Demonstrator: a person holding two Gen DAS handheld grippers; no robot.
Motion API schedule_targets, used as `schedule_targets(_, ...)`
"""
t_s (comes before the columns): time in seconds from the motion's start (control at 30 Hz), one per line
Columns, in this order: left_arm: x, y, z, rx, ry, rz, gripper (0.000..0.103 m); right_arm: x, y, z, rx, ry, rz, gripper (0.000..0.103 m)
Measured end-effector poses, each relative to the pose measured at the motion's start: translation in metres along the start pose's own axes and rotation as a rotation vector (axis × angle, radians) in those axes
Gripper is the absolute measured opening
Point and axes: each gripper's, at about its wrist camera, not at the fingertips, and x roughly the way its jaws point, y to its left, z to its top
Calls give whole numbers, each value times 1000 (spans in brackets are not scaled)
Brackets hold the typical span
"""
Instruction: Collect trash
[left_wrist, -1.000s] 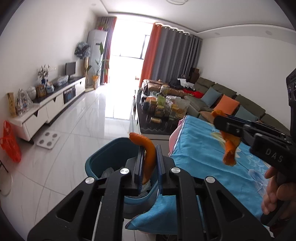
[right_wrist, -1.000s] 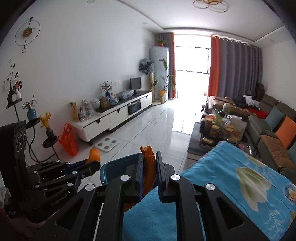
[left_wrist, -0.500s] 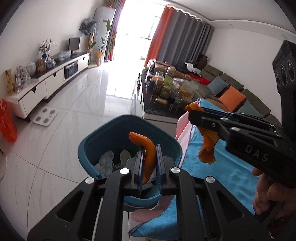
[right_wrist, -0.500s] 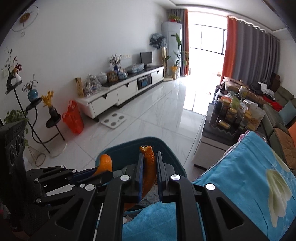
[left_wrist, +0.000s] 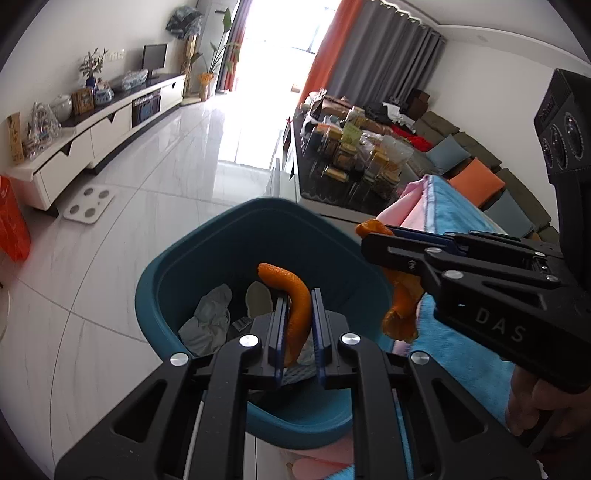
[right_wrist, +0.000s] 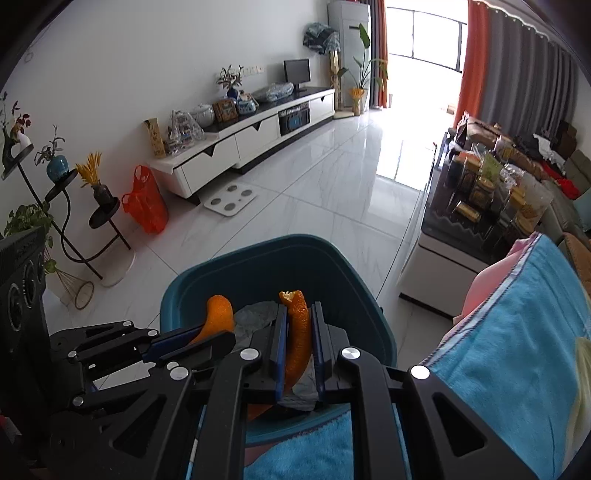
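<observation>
Both my grippers have swung in over the teal bin (left_wrist: 192, 266) since a second ago.

My left gripper (left_wrist: 298, 328) clamps a curved orange peel (left_wrist: 295, 302); at its 3 o'clock my right gripper (right_wrist: 298, 332) pinches another peel strip (right_wrist: 297, 343), each held above the bin's crumpled tissue (left_wrist: 210, 314) so that, I judge, release drops it inside.

Bin (left_wrist: 207, 251) on floor (left_wrist: 147, 177) beside cloth-covered table (right_wrist: 517, 369), crumpled paper (left_wrist: 210, 317) in bin, scale (right_wrist: 231, 202) beyond

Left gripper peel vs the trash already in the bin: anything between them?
Nothing: in the left wrist view the orange peel, clamped in the left gripper, hangs over the open teal bin, with only air down to the crumpled tissue.
</observation>
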Motion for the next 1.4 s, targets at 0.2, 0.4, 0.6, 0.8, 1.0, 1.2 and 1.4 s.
schedule_targets(0.2, 27, 6, 2, -2, 32, 9, 13, 18, -6, 1, 24, 57, 21, 11)
schedule_targets(0.4, 41, 8, 4, -6, 44, 14, 13, 26, -9, 4, 20, 89, 24, 12)
schedule_targets(0.6, 52, 7, 5, -3, 59, 27, 18, 32, -8, 8, 20, 117, 20, 18)
schedule_targets(0.8, 44, 1, 3, 2, 39, 45, 41, 25, -15, 7, 41, 90, 24, 31)
schedule_targets(1.0, 26, 2, 5, -3, -6, 60, 50, 5, -24, 7, 74, 41, 29, 35)
schedule_targets(1.2, 0, 6, 7, -17, -57, 80, 68, -21, -34, 4, 97, -23, 29, 51)
schedule_targets(1.4, -28, -5, 12, -1, -109, 81, 83, -54, -50, -7, 125, -113, 7, 70)
